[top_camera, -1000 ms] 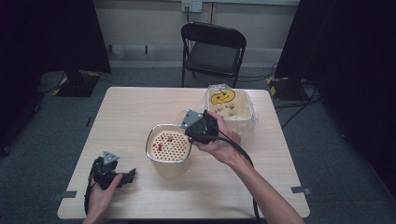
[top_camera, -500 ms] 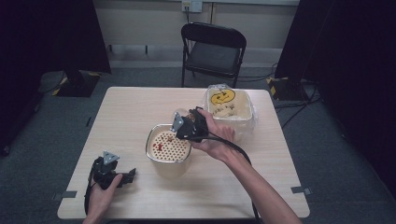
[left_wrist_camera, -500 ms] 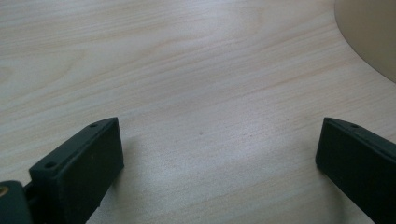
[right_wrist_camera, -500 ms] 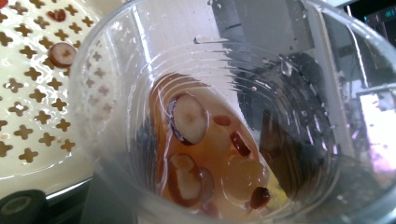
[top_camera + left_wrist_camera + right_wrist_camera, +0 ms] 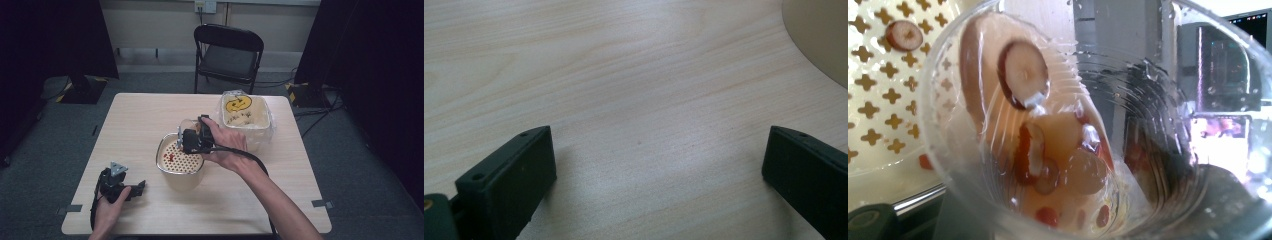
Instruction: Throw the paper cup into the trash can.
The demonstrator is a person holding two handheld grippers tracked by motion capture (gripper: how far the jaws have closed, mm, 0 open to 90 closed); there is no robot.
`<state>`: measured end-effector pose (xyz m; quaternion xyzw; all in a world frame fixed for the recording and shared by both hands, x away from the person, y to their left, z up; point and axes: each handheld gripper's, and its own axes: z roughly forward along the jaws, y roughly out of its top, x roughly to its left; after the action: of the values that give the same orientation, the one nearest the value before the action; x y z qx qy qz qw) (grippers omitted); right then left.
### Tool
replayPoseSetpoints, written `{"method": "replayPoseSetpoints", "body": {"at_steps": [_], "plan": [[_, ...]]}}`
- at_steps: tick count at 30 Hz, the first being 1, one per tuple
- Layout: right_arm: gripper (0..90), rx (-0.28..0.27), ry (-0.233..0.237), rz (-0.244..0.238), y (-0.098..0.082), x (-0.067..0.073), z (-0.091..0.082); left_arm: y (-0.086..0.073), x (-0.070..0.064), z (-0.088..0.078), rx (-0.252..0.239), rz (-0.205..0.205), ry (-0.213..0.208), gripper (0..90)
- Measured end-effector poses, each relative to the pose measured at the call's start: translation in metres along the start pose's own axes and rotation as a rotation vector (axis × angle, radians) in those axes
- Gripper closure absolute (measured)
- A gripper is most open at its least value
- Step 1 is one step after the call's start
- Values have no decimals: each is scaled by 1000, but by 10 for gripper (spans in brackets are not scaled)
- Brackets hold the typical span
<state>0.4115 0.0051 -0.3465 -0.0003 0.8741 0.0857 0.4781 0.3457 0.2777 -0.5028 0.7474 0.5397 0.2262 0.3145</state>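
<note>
a pale wooden table holds a perforated strainer bowl at its middle. the right gripper pinches a clear plastic cup, tipped over the strainer. the left gripper rests on the table, jaws spread, holding nothing.

Right tongs mostly hidden behind clear cup; cup btm cut off, contents blurry.

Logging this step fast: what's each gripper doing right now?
Left gripper: open, nothing between its jaws, low over the table.
Right gripper: shut on a clear plastic cup, tipped over the perforated strainer.
</note>
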Motion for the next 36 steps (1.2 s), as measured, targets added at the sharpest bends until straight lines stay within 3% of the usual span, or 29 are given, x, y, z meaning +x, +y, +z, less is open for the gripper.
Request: {"method": "replayPoseSetpoints", "body": {"at_steps": [3,5,12,16,21,25,36], "plan": [[442,9,-4,-12,0,1,1,0,0,0,0,0,0,3],[443,36,-41,-62,1,5,3,0,0,0,0,0,0,2],[444,36,-42,-80,-1,3,5,0,0,0,0,0,0,3],[447,56,-68,-134,-2,6,8,0,0,0,0,0,0,3],[451,94,-144,-230,-1,10,10,0,0,0,0,0,0,3],[453,102,-177,-250,-1,9,8,0,0,0,0,0,0,3],[465,127,-285,-392,3,16,6,0,0,0,0,0,0,3]]}}
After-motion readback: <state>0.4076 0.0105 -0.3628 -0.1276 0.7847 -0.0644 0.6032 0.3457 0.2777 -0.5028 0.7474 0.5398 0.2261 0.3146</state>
